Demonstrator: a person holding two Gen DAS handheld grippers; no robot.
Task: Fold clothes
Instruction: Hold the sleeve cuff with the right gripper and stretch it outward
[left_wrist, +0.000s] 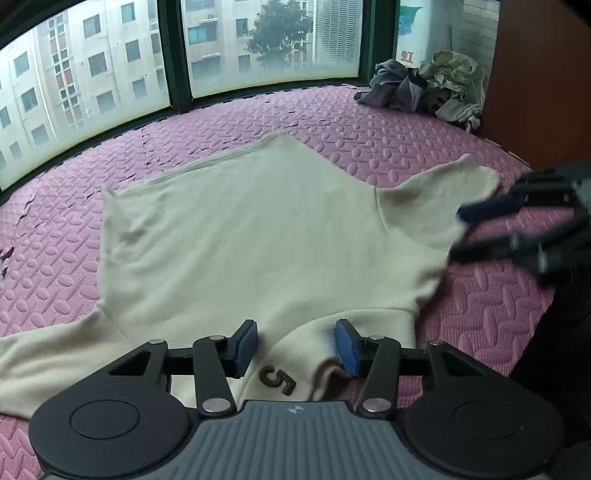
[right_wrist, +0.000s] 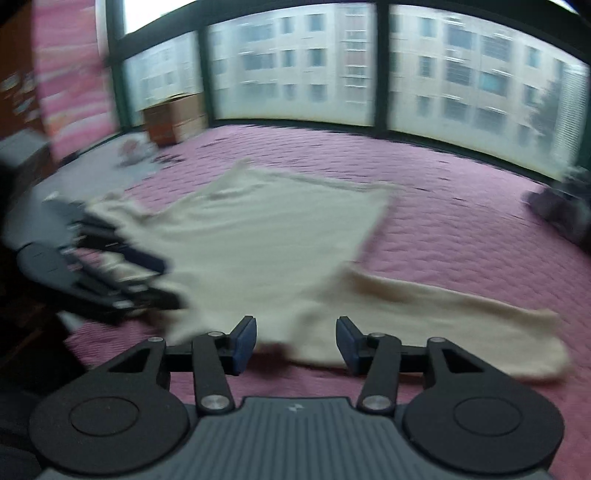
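Pink foam matting (left_wrist: 369, 122) with an embossed pattern covers the whole floor area up to a dark-framed window (left_wrist: 177, 55) that runs along its far edge; apartment blocks show through the glass.

A cream sweater (left_wrist: 258, 229) lies spread flat near the middle of the matting, hem toward the window edge, neck end toward the cameras. A brown numeral "5" (left_wrist: 277, 379) is stitched near the collar. In the right wrist view one sleeve (right_wrist: 461, 317) stretches out across the matting to the right of the body of the garment.

Left gripper (left_wrist: 295, 343): jaws partly open, blue pads standing either side of the collar area with cloth lying between them — the pads do not press on it, and nothing is held.

Right gripper (right_wrist: 295, 341): jaws likewise partly open, positioned at the near edge of the sweater where the sleeve joins the body. Fabric lies between the pads with no visible grip. This view is motion-blurred. From the left wrist camera the same gripper (left_wrist: 465, 232) appears at the tip of the far-side sleeve, fingers apart; whether they touch the cloth cannot be told.

A heap of grey and pale clothes (left_wrist: 424, 88) sits in the far right corner of the matting. A cardboard box (right_wrist: 173, 118) stands at the far left corner, by the window.
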